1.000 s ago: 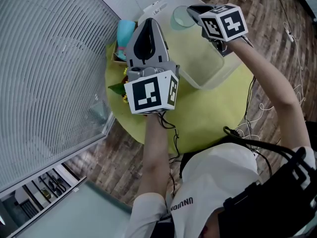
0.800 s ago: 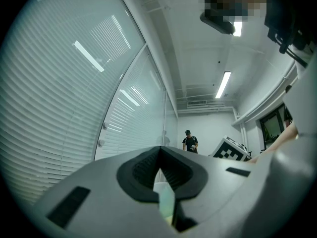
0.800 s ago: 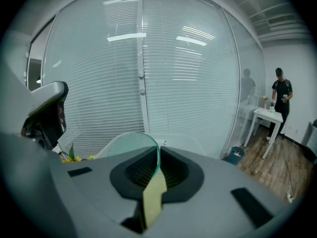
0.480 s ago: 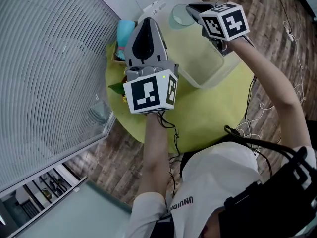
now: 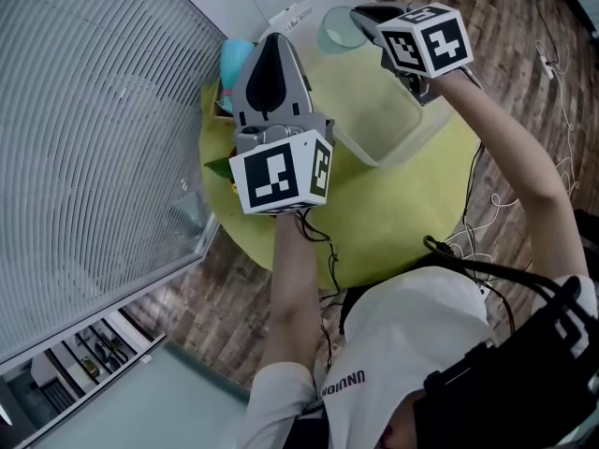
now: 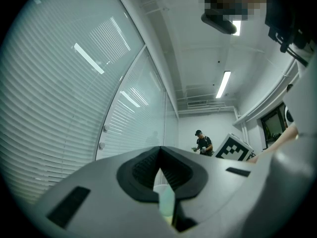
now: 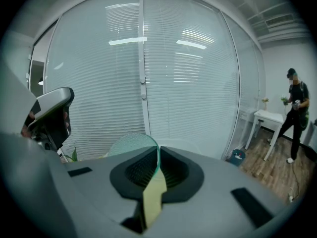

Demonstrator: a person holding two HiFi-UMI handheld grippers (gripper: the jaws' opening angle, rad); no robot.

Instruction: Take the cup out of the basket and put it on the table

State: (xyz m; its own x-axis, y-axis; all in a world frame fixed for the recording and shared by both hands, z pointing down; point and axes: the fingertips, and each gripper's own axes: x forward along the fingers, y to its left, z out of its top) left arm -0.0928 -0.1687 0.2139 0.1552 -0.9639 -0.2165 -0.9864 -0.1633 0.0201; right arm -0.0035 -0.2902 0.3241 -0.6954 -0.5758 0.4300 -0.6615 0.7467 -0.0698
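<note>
The round yellow-green table has most of its near half bare, so there is room to set something down. The risk is that this free space lies beside the near edge. A cup placed too close to that edge could tip off onto the wooden floor.

The pale translucent basket takes up the far side of the table. Its walls are tall, and the cup hangs over its far-left corner, level with the rim or just above it. I cannot tell which. If the cup is carried sideways before it is clear of the rim, its base could catch the wall and twist out of the grip, or drag the light basket along.

The left tool is held up over the table's left side, with its jaws together and nothing between them. It sits between the cup and the free part of the table. A direct path toward the near-left could knock the cup against it.

The right tool has its jaws nearly closed on the cup's thin rim, with only the wall pinched between the pads. The clear green bowl of the cup stands off to one side. That is a narrow hold on a smooth wall with the weight off-centre, so a quick swing or tilt could make the cup pivot or slip free.

A blue container and some green leaves crowd the left edge, so a landing there could topple one of them.
</note>
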